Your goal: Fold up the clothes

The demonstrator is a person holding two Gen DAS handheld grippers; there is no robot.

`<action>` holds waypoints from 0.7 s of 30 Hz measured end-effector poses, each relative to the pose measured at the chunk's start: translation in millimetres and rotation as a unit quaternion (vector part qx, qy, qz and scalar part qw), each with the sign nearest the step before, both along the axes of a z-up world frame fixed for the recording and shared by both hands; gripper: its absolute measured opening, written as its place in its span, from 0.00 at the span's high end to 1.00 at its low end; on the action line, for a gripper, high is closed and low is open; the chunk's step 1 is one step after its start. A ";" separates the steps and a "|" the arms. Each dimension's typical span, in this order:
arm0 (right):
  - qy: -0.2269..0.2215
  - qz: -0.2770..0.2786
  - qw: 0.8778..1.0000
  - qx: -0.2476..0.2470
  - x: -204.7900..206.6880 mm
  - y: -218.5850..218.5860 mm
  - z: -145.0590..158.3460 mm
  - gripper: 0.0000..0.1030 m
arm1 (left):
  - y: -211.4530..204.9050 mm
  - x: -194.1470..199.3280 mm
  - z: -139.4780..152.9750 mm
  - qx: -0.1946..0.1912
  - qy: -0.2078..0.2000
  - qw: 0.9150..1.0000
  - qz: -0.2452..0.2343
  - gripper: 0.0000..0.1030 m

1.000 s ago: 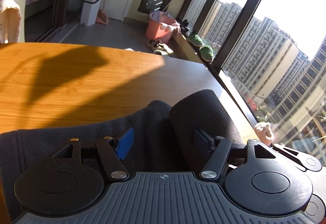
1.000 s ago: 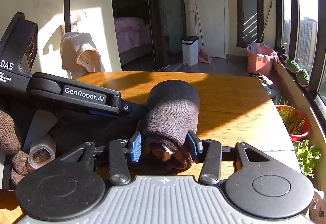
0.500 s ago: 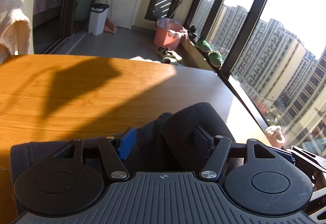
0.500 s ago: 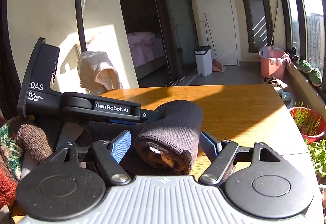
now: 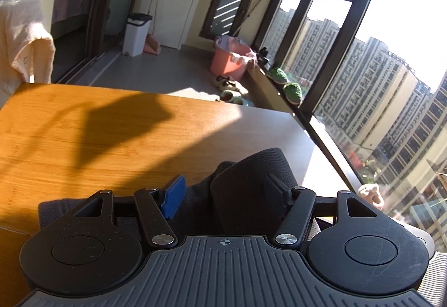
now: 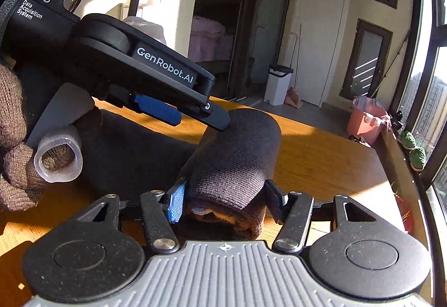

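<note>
Knitwear, a dark rolled garment [image 6: 237, 156], lies on the wooden table [image 6: 321, 164], its near end clamped between the right gripper [image 6: 223, 199] fingers. Left gripper [image 5: 223, 191] fingers stand apart around the roll's other end, its contact hidden. A gloved hand [image 6: 16, 139] beside the roll is cut off.

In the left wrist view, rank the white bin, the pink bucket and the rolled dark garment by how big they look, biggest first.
1. Rolled dark garment, though it is right at the camera, so nearness inflates it.
2 and 3. Pink bucket and white bin look about alike, too close to rank.
</note>
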State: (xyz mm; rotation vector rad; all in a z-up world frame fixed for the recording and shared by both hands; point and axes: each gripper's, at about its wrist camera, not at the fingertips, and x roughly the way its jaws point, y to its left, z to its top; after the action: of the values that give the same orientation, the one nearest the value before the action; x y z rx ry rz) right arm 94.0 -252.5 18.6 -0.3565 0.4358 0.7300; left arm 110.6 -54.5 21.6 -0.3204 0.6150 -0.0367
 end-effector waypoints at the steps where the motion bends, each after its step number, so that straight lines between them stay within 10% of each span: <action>1: -0.001 0.000 1.000 -0.001 -0.4 0.3 0.6 0.43 | -2.2 1.3 -1.5 0.011 0.002 1.000 0.000 0.34; 8: 0.126 -0.013 0.982 0.138 23.9 -35.1 9.0 0.21 | 4.9 1.9 -21.2 0.008 0.019 1.000 0.007 0.34; 11: 0.169 -0.036 0.971 0.165 35.9 -43.3 -1.7 0.35 | 8.9 1.8 -23.4 -0.011 0.019 1.000 0.008 0.33; 21: 0.025 -0.023 0.999 0.029 7.4 -7.6 6.1 0.51 | 27.6 -8.9 1.3 -0.051 -0.010 0.998 0.027 0.34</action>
State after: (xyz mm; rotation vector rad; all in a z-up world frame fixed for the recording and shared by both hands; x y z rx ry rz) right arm 101.3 -260.1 24.7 -0.2736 0.4672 0.7060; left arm 101.7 -27.0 22.9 -0.4356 0.5859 -0.0193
